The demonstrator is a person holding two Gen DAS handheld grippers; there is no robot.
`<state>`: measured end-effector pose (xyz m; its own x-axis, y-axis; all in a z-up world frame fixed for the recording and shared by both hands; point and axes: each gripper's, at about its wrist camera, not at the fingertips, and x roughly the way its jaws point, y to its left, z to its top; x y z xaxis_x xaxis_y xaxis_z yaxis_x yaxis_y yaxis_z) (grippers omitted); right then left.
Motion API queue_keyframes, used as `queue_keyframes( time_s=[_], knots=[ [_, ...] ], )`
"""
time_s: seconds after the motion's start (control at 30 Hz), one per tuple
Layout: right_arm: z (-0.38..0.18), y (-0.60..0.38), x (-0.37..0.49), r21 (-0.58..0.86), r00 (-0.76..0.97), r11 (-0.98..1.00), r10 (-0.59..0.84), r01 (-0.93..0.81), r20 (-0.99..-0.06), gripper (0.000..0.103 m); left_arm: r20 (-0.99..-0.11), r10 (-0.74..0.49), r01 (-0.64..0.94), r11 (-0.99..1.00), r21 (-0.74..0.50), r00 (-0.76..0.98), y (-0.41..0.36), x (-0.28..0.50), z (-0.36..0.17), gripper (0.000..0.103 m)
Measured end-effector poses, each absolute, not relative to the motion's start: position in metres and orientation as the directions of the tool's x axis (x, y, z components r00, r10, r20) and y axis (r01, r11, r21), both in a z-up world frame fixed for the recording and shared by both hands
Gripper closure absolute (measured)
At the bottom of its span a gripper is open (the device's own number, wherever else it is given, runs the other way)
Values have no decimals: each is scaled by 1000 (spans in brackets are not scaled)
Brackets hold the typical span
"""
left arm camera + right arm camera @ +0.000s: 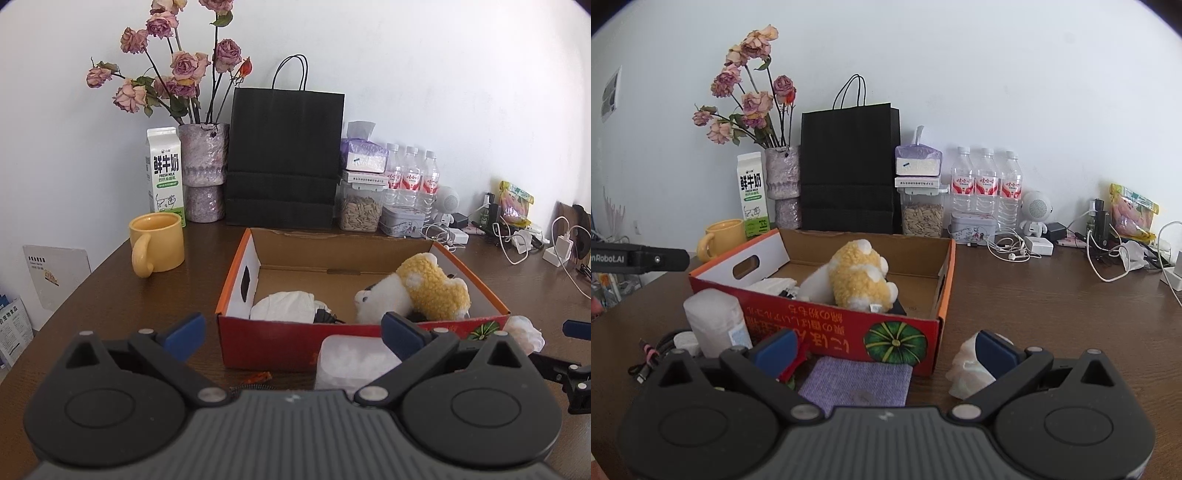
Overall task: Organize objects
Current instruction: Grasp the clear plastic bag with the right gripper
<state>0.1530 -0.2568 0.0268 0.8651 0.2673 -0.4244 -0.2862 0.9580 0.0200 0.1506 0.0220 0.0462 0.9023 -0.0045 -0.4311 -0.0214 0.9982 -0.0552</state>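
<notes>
A red and orange cardboard box (280,343) (827,325) sits open on the brown table. Inside lie a yellow and white plush toy (417,291) (857,280) and a white bundle (284,306). In front of the box are a clear plastic container (351,362) (714,325), a purple cloth (857,384), a crumpled white bag (967,373) (524,332), a black cable (650,358) and a red item (792,363). My left gripper (293,334) is open and empty before the box. My right gripper (884,350) is open and empty above the purple cloth.
At the back stand a yellow mug (157,243), a milk carton (164,173), a vase of dried roses (205,170), a black paper bag (284,162), a seed jar (360,206), three water bottles (986,184), a tin (973,225), chargers and cables (1108,251).
</notes>
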Motion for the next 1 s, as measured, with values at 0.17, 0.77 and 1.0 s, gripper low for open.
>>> queue_keyframes(
  time_s=[0.17, 0.77, 1.0],
  knots=[
    [17, -271, 144, 6, 858, 965, 237, -264, -456, 0, -461, 3, -31, 998, -52, 888, 31, 142, 35, 0],
    [-24, -312, 235, -18, 797, 980, 153, -200, -584, 1, -554, 71, -117, 992, -48, 829, 62, 142, 10, 0],
    [-27, -305, 245, -13, 784, 966, 200, -257, -587, 35, -603, 42, -91, 995, -50, 796, 65, 148, -2, 0]
  ],
)
